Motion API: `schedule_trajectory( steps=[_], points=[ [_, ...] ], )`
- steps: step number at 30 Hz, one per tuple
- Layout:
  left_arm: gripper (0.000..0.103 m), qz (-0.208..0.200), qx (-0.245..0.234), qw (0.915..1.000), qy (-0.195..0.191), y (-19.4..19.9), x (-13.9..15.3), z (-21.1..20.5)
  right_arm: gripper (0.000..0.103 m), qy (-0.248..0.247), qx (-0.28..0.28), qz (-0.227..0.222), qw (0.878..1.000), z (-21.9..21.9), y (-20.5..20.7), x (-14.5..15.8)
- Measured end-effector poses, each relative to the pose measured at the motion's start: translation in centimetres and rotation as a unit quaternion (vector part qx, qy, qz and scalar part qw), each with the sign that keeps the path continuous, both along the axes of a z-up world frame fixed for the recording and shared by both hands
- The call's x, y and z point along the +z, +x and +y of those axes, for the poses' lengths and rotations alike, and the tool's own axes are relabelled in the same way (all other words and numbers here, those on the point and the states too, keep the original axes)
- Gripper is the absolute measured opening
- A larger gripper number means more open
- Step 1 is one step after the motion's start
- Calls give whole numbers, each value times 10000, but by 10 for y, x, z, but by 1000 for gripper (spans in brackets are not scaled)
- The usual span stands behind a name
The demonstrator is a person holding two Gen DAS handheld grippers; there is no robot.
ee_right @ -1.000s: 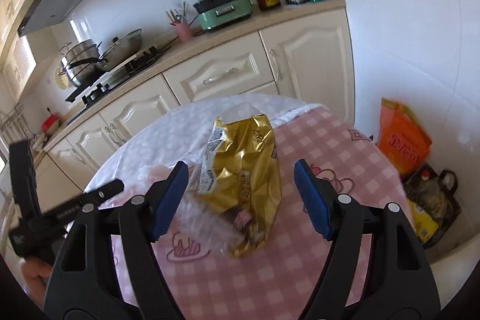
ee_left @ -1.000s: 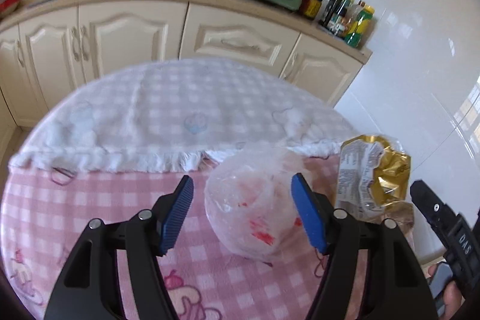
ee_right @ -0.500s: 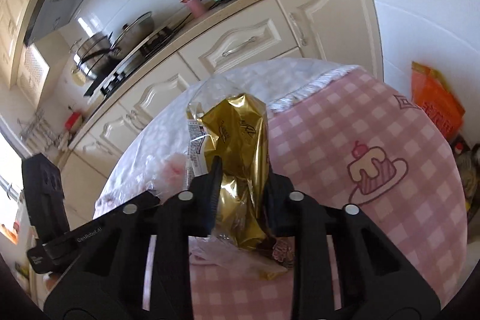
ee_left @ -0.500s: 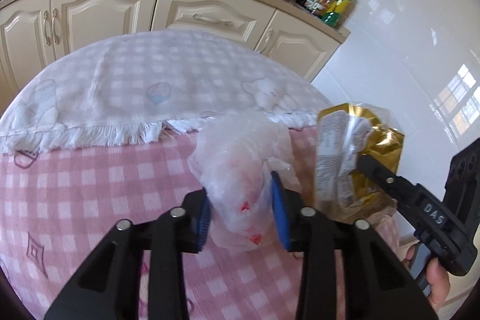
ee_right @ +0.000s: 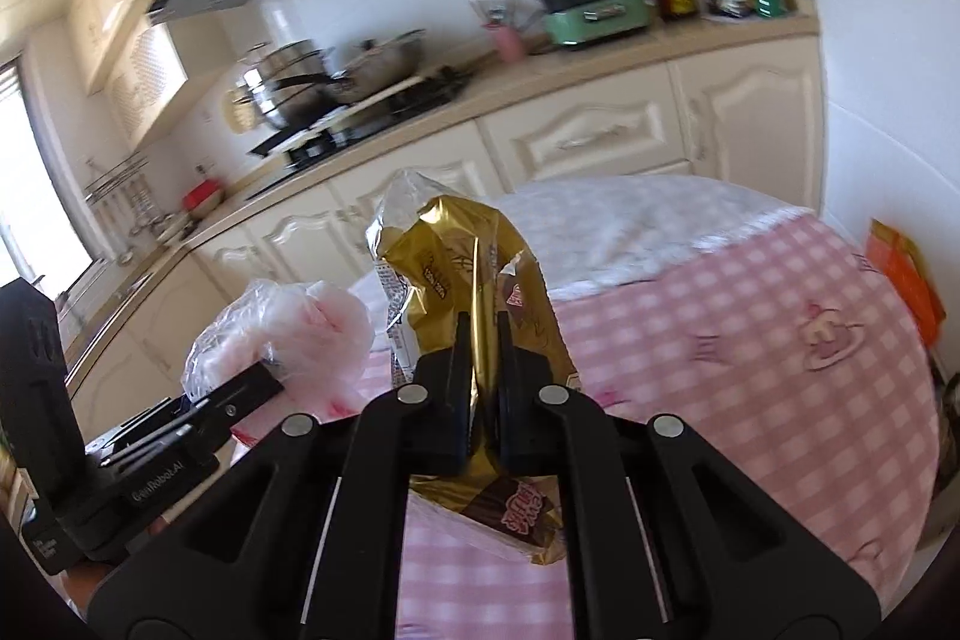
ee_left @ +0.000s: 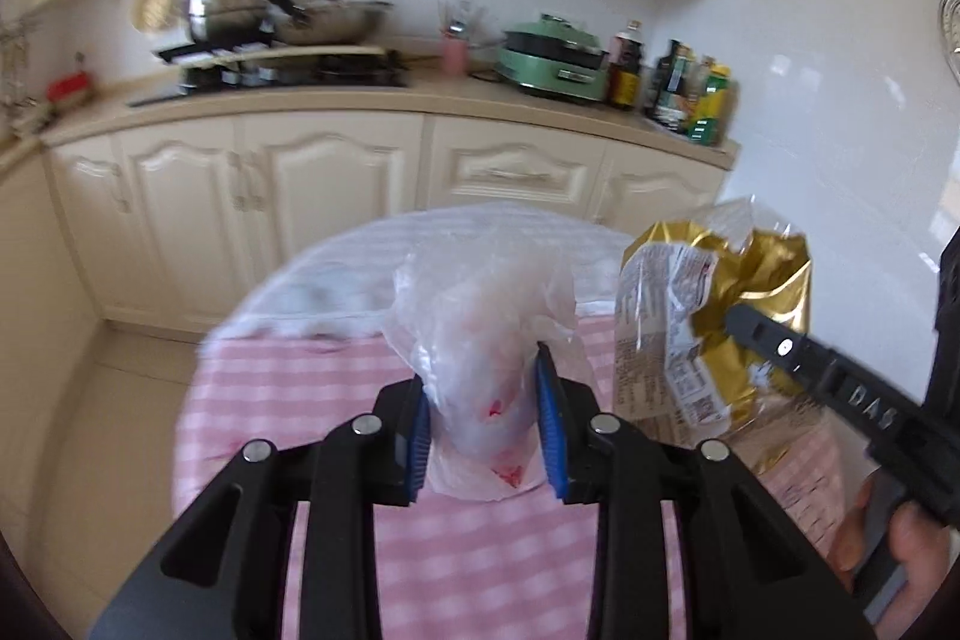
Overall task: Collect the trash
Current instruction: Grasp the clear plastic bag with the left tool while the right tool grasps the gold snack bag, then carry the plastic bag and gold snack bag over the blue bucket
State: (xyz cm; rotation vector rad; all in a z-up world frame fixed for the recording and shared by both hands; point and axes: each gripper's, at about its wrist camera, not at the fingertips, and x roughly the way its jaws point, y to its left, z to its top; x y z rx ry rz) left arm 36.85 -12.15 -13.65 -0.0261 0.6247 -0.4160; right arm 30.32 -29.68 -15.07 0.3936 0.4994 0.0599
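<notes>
The left claw (ee_left: pixel 485 418) is clamped on a clear bag (ee_left: pixel 480 334), which bulges up between its blue pads above the table (ee_left: pixel 252 400). Just to its right, the right claw (ee_right: pixel 480 370) pinches a gold wrapper (ee_right: pixel 474 274) that stands upright between the fingers.

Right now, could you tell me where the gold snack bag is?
The gold snack bag is clamped in the right gripper above the pink checked tablecloth, right of the clear plastic bag.
</notes>
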Motion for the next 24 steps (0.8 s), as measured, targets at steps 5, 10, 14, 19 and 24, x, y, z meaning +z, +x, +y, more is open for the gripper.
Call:
schedule_trajectory(
  steps=[5,10,14,19,24],
  points=[
    [29,-263,532,9981,159,-25,9,60,7,-138,623,-148,9979,74,-2,13],
    [29,-264,1156,9925,284,-48,4,140,7,-279,1316,-108,9909,155,2,10],
    [29,-144,1725,9844,306,-62,-14,207,7,-401,1938,49,9802,230,7,-3],
    [29,278,2434,9692,254,-68,-57,290,7,-649,2568,318,9638,314,14,-33],
    [29,807,2953,9516,277,-67,-110,349,7,-851,3045,891,9445,383,28,-93]
  ],
)
